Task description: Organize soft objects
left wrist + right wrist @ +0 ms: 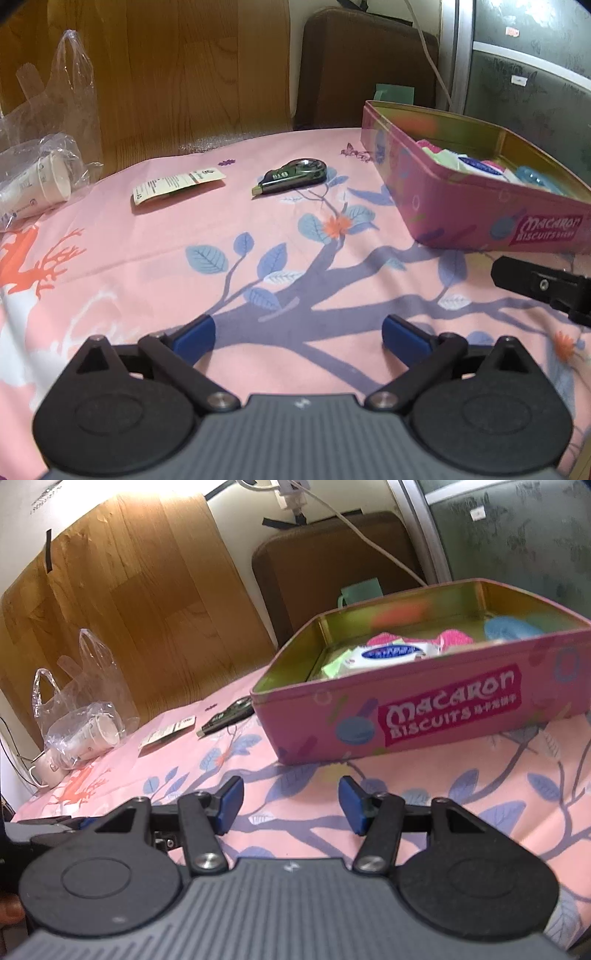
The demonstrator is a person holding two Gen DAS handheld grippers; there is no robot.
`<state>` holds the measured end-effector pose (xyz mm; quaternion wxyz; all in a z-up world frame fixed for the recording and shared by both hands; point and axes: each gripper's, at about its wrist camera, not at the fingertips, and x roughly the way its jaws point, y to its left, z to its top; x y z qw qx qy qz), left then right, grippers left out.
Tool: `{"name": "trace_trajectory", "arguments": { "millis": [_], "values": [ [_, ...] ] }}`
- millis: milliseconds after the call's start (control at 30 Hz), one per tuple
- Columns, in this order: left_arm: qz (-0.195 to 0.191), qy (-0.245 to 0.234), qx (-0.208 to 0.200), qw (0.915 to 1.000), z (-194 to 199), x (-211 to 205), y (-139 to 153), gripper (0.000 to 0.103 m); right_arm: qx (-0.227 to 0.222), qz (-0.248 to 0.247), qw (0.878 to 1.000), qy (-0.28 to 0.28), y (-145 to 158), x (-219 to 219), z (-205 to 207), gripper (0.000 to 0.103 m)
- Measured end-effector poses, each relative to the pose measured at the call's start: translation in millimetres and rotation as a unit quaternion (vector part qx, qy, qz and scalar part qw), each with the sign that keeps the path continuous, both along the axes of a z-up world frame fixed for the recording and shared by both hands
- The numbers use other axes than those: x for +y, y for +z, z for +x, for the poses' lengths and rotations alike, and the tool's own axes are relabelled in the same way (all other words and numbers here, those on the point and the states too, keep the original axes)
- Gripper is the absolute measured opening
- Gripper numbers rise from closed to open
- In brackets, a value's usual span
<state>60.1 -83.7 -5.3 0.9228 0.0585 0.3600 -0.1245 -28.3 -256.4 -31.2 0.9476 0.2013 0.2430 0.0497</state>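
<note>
Left wrist view, read from left to right: a clear plastic bag (pixel 55 122) with paper cups (pixel 40 184) lies at the far edge of the tabletop (pixel 147 277), which is covered by a pink floral cloth. Next come a flat paper sachet (pixel 177 185) and a dark correction-tape dispenser (pixel 293 175), well apart from each other. At the right stands the open pink biscuit tin (pixel 443 210), turned so its mouth is easy to reach from the front. Soft items (pixel 476 164), white, pink and blue, already lie inside, probably gathered there as the sorting place. The left gripper (pixel 298 338) hangs low over bare cloth with its fingers spread wide and nothing between them. In the right wrist view the right gripper (pixel 291 808) faces the tin's lettered wall, its fingers parted and empty. Nothing soft seems left loose on the cloth, so the sachet looks the likeliest next candidate.
</note>
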Motion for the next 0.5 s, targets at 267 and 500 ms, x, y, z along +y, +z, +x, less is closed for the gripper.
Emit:
{"name": "trace_trajectory", "arguments": {
  "millis": [267,500],
  "values": [
    [0.021,-0.002,-0.016,0.9997,-4.3,-2.8,-6.3,0.103,0.025,0.025,0.999,0.003,-10.3,-3.5,2.9,0.060],
    [0.018,-0.002,-0.020,0.9996,-5.0,-1.8,-6.8,0.103,0.024,0.019,1.000,0.003,-9.8,0.4,0.7,0.061]
  ]
}}
